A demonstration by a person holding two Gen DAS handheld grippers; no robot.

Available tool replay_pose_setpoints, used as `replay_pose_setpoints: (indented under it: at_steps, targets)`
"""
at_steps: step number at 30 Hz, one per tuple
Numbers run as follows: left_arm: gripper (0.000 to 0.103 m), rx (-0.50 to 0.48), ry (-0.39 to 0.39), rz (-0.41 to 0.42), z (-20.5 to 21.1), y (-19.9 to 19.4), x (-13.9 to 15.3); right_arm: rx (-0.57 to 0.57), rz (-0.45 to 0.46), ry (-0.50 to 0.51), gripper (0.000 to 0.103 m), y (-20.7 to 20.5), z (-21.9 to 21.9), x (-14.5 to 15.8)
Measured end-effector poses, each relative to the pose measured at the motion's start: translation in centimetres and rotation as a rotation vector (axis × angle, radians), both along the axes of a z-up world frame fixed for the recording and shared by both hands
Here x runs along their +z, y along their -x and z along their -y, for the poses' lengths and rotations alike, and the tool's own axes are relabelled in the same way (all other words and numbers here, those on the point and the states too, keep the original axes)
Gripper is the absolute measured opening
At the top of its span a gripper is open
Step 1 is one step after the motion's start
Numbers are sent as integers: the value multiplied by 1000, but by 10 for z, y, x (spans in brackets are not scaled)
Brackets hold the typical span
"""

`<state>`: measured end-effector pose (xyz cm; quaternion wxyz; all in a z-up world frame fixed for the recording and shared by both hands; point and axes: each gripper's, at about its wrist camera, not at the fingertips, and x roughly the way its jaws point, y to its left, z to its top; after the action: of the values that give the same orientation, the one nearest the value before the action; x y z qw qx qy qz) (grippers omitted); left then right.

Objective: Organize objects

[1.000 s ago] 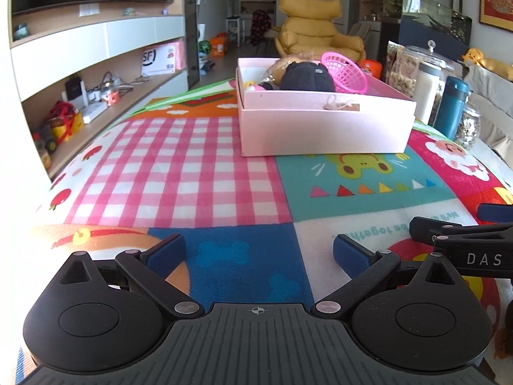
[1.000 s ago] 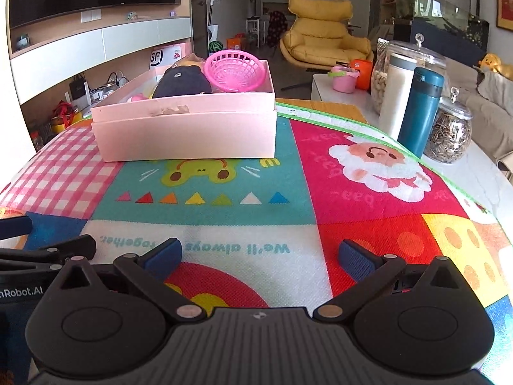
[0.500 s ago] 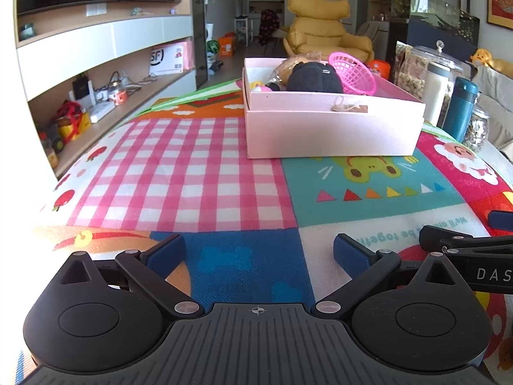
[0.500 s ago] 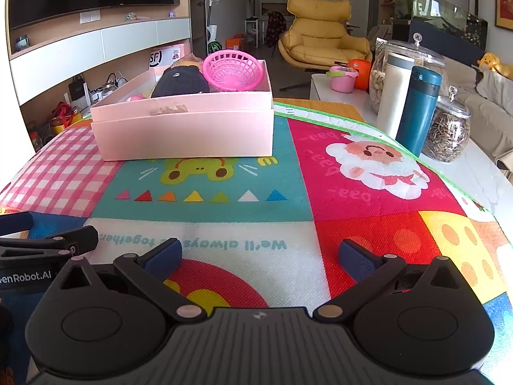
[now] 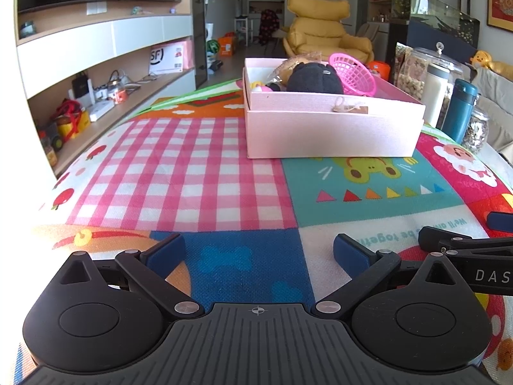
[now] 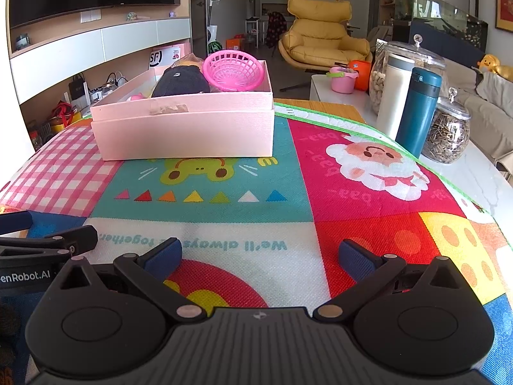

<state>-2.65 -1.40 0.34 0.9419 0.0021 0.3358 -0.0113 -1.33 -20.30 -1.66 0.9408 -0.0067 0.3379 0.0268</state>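
Observation:
A pink box (image 5: 333, 134) stands on the colourful play mat (image 5: 179, 173), also in the right wrist view (image 6: 186, 134). Inside it are a black plush toy (image 5: 312, 78), a pink plastic basket (image 5: 354, 73) and a bagged item behind them. The toy (image 6: 181, 81) and basket (image 6: 234, 72) also show in the right wrist view. My left gripper (image 5: 258, 252) is open and empty, low over the mat's near edge. My right gripper (image 6: 259, 255) is open and empty, beside it on the right. Each gripper's fingers (image 5: 449, 243) show in the other's view.
A teal flask (image 6: 416, 112), a white flask (image 6: 392, 93), a large lidded jar (image 6: 410, 61) and a seed jar (image 6: 447, 131) stand at the right off the mat. A small table with a pink cup (image 6: 341, 78) is behind. Shelving (image 5: 96, 96) is at the left.
Both grippers have drawn back slightly from the box and stayed open. The box and its contents have not moved.

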Motion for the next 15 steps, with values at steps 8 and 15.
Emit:
replay_pose_setpoints:
  at_steps: [8, 15]
  targets:
    - [103, 0, -4, 2, 1, 1, 0, 0, 1, 1, 103, 0, 0, 0]
    - [102, 0, -5, 2, 1, 1, 0, -1, 1, 1, 103, 1, -1, 0]
